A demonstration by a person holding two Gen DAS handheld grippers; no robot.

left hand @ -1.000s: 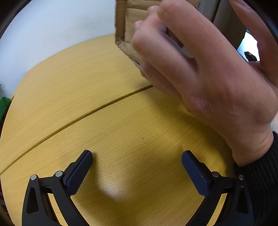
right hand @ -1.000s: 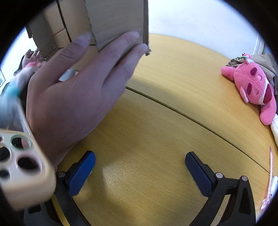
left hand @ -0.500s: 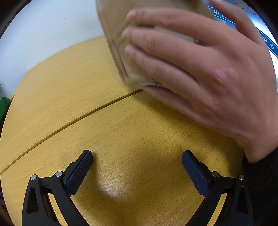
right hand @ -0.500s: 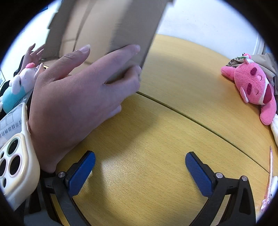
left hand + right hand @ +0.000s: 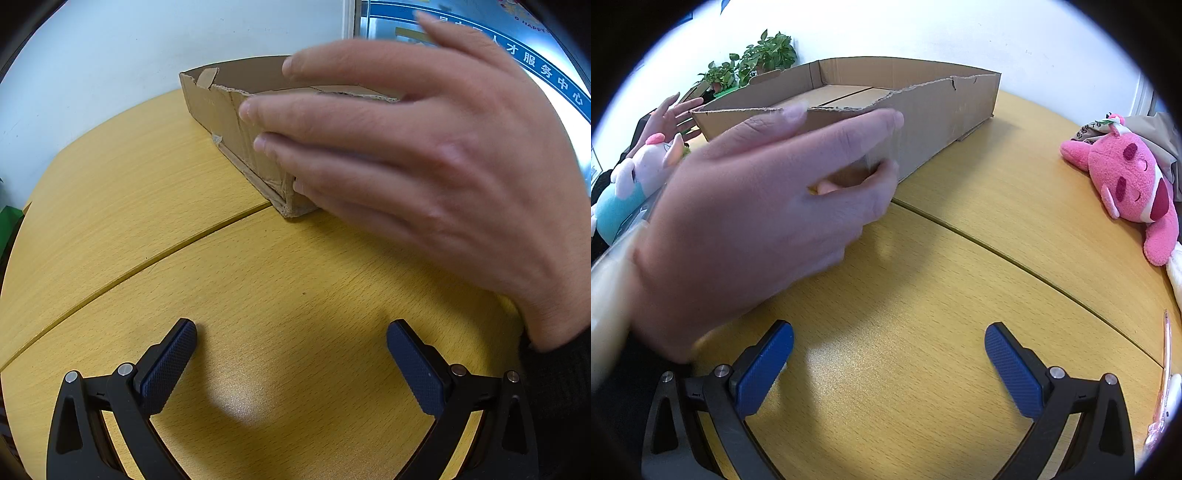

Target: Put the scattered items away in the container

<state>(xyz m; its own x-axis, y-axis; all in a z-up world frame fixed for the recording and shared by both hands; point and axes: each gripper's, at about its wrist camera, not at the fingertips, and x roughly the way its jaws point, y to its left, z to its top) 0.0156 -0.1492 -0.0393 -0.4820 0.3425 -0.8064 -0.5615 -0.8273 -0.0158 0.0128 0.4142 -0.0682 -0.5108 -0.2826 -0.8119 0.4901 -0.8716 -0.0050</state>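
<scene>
Left fingers: the left gripper (image 5: 291,363) has its dark blue pads spread wide over bare table, gripping nothing.
Right fingers: the right gripper (image 5: 889,365) is likewise spread wide, blue pads apart, with only wood between them.
Container: a shallow cardboard box (image 5: 923,122) sits flat on the yellow wooden table (image 5: 923,302), ahead of both grippers, its near wall torn along the top edge; the part of the inside that shows holds nothing.
In the way: a bare hand (image 5: 436,177) lies across the box's near corner in both views, blurred, hiding part of the wall.
Right side: a pink plush toy (image 5: 1126,181) lies on the table well apart from the box; a pink pen (image 5: 1163,373) at the table edge.
Left side: a blue-and-white plush (image 5: 631,184) beyond the hand; potted plants (image 5: 753,62) behind the box.
</scene>
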